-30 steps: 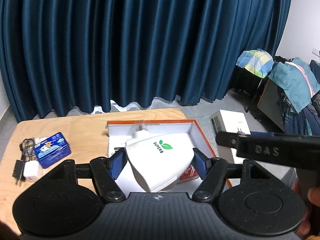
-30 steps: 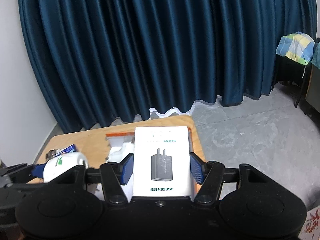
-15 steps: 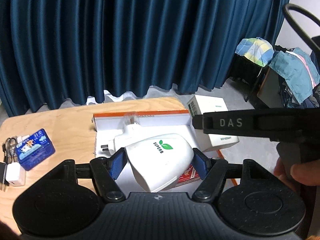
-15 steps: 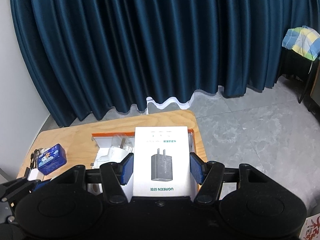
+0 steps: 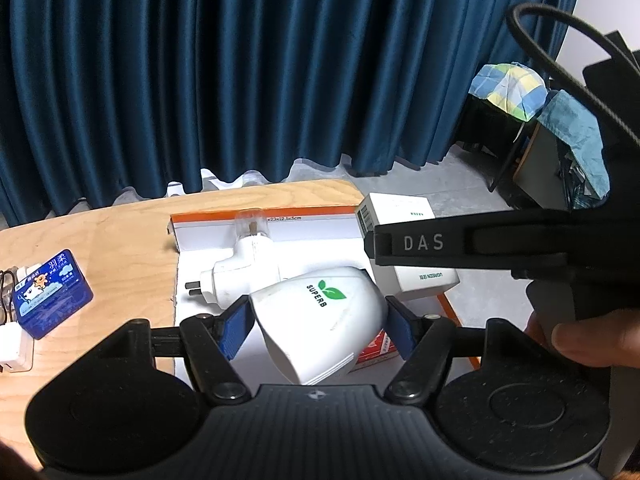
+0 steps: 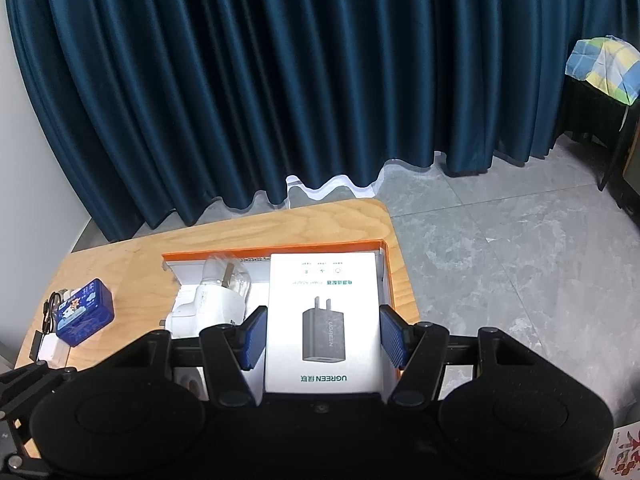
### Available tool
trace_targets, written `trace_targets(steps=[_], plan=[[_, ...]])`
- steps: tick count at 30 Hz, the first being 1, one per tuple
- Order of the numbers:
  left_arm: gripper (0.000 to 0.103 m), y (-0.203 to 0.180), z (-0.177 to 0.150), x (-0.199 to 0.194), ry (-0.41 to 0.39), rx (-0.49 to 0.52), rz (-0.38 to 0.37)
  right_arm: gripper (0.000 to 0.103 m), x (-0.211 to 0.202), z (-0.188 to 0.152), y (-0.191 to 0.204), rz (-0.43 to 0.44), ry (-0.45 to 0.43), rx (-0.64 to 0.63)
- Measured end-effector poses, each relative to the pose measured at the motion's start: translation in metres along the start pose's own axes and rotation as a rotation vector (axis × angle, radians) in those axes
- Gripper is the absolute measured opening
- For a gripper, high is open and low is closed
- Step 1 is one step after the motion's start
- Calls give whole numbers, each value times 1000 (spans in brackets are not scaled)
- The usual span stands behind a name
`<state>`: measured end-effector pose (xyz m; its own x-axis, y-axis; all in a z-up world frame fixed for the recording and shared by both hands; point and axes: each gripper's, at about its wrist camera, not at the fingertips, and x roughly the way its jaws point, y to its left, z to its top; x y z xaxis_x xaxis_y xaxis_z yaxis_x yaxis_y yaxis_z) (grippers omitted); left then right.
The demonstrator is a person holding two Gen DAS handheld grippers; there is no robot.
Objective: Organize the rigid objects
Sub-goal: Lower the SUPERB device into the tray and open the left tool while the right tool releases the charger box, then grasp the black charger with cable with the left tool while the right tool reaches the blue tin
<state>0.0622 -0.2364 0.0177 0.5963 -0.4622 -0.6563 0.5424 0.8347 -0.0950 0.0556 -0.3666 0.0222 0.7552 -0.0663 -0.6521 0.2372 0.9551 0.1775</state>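
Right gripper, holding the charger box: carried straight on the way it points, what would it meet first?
Probably the white floor of the orange-edged box, right of the white plug adapter. The right gripper points down into it; depth is uncertain.

Crowded orange-edged box (image 6: 384, 276), open wood to its left

Inside the box a white plug-in device (image 5: 240, 268) fills the far left part; the charger carton (image 6: 324, 320) and the white SUPERB piece (image 5: 320, 320), each clamped in a gripper, hang above its right and near parts. Left of the box the table (image 5: 120, 248) lies bare up to the blue tin (image 5: 50, 294) and white adapter (image 5: 14, 350) at the edge.
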Motion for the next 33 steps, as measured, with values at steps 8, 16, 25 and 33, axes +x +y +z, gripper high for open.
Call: trace_targets(steps=[8, 16, 25, 33], plan=[[71, 1, 0, 5, 14, -12, -23, 72, 5, 1, -2, -24, 3, -3], [87, 5, -4, -4, 11, -19, -46, 75, -7, -3, 3, -40, -24, -10], [93, 63, -27, -57, -48, -75, 84, 80, -51, -19, 42, 26, -95, -46], [97, 153, -65, -110, -51, -216, 263, 82, -56, -58, 107, 142, -52, -117]])
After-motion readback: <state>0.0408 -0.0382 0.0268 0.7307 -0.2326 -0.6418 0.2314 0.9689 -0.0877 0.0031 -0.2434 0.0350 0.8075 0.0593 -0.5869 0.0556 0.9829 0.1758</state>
